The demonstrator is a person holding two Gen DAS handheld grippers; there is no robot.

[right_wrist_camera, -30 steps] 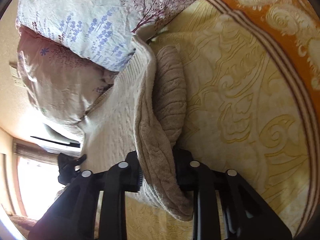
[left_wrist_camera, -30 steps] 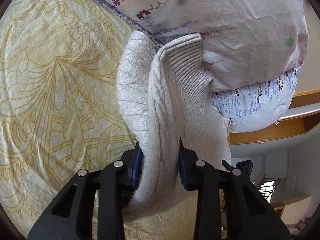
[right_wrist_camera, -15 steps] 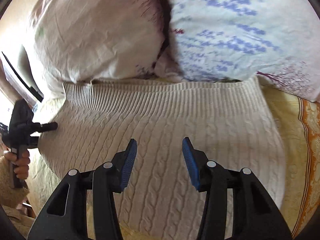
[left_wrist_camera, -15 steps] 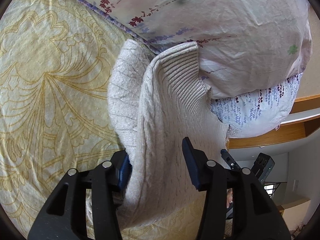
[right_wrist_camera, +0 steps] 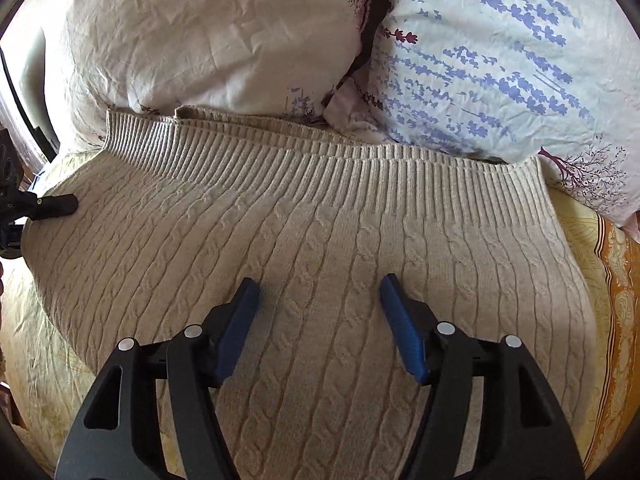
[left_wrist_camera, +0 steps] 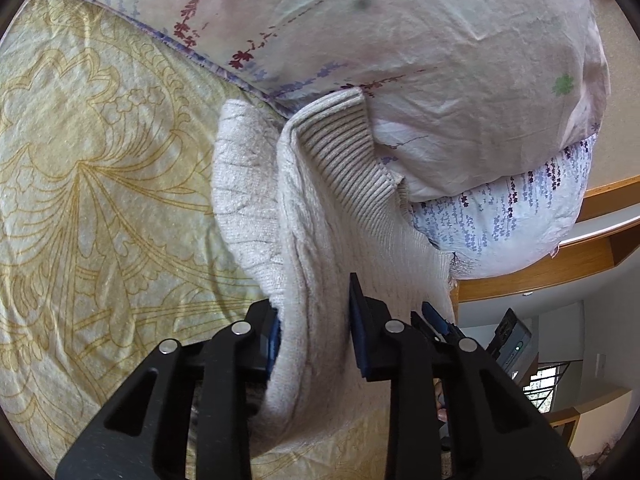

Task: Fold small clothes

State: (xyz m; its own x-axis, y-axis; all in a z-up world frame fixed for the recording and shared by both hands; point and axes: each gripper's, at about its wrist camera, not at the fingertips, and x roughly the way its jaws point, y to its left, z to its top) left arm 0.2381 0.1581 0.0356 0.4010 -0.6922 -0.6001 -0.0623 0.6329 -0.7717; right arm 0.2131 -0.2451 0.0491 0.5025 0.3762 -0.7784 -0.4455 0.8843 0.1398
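A cream cable-knit sweater [right_wrist_camera: 320, 248] lies folded on the yellow patterned bedspread [left_wrist_camera: 92, 200], its ribbed hem against the pillows. My left gripper [left_wrist_camera: 314, 328] is shut on the sweater's left edge [left_wrist_camera: 316, 280], the thick fold filling the gap between the blue pads. My right gripper [right_wrist_camera: 318, 312] is open and empty, hovering over the middle of the sweater. The left gripper also shows at the far left of the right wrist view [right_wrist_camera: 40, 204].
Two floral pillows [right_wrist_camera: 208, 36] [right_wrist_camera: 500, 60] lie right behind the sweater's hem. An orange bedspread border [right_wrist_camera: 616, 280] runs along the right. A wooden ledge [left_wrist_camera: 560, 264] and a room beyond show at the right of the left wrist view.
My right gripper let go of the sweater's right edge, opened wide and swung over the flat sweater. My left gripper opened a little, then closed again on the left edge.
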